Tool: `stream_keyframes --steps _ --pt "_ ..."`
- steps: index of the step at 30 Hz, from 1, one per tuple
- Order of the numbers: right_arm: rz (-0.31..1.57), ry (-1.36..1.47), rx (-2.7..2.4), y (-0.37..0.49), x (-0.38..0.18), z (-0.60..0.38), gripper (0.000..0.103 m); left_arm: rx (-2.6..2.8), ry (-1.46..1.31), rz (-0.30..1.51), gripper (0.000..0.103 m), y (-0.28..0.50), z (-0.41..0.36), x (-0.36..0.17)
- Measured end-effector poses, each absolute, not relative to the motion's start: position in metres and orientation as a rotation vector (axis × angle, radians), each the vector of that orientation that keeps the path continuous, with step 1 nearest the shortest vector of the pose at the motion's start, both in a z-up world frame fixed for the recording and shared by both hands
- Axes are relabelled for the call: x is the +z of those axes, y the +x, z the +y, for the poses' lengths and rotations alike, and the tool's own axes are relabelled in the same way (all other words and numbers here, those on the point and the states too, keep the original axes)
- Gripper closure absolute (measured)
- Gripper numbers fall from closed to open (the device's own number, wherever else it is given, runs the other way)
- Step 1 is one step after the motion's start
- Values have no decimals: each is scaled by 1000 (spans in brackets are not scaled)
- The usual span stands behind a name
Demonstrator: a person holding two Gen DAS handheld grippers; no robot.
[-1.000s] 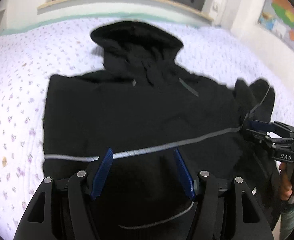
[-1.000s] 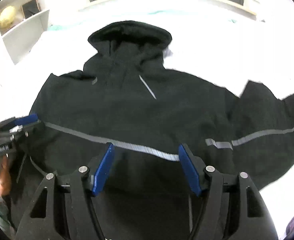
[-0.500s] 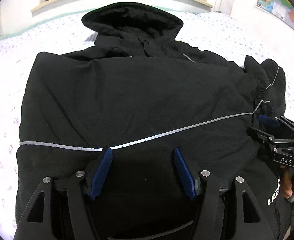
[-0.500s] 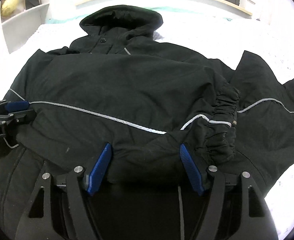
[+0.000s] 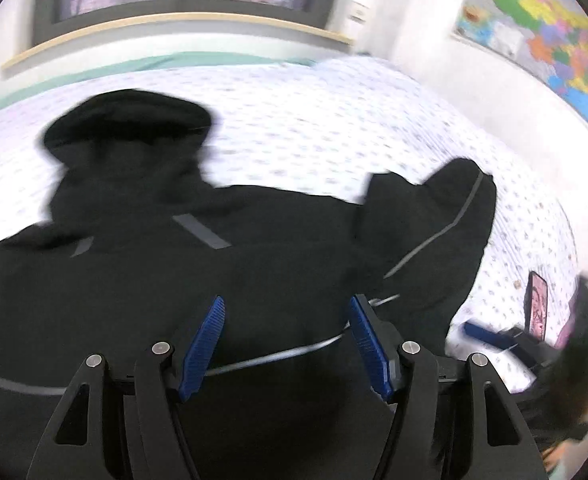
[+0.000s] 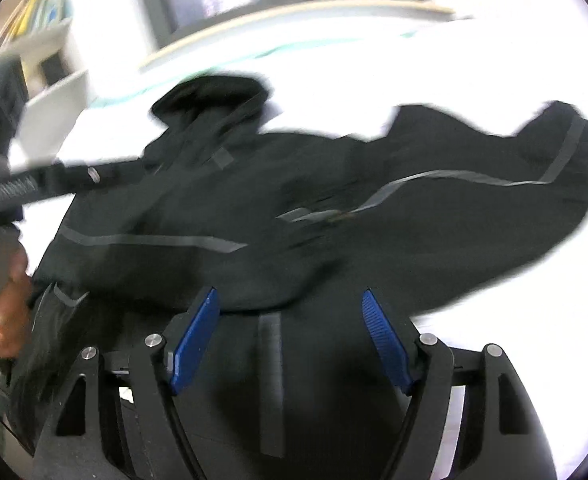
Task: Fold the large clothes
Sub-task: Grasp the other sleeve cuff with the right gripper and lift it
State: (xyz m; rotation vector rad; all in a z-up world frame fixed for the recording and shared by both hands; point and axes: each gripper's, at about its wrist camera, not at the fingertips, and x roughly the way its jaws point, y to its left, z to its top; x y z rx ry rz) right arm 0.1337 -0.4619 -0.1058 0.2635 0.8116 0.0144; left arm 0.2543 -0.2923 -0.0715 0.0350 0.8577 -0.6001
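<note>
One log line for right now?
jacket: flat on bed | sleeve: out sideways | left gripper: open, empty | right gripper: jaws opening, empty

Both views swung off the jacket (image 5: 254, 280) (now blurred, farther back).

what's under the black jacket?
The black jacket lies on a white bedsheet with a small floral print, visible past the hood and sleeve. Whatever lies beneath the jacket's body is covered.

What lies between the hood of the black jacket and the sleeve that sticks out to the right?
Only bare bedsheet lies between the hood and the sleeve; nothing rests on that stretch. The left wrist view shows it best.
</note>
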Motion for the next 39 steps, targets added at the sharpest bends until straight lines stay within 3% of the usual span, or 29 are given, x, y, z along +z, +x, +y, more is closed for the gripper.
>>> stream_keyframes --steps 6,15,21,23,24,25,26,27,33,39 --pt "795 290 -186 131 -93 -571 26 -646 114 1028 36 268 -364 -160" --pt "697 643 -435 179 -103 -749 26 -700 57 896 35 254 -345 -164" --pt "728 679 -505 216 -132 -796 26 -701 59 878 35 255 -344 -166" --pt "737 677 -459 226 -137 -794 40 -698 67 873 35 254 -346 -167" --pt "753 665 -425 230 -139 -789 64 -699 67 873 35 255 -347 -167" --pt "768 644 -407 233 -140 -783 68 -699 65 873 35 255 -347 -167" --pt "764 616 -401 233 -137 -778 83 -700 63 873 35 255 -347 -167" --pt "751 595 -395 230 -131 -773 88 -700 63 873 35 255 -347 -166" --pt "580 520 -554 160 -65 -771 92 -703 62 869 35 254 -346 -166" --pt "697 467 -680 155 -86 -764 93 -702 61 872 35 256 -345 -166"
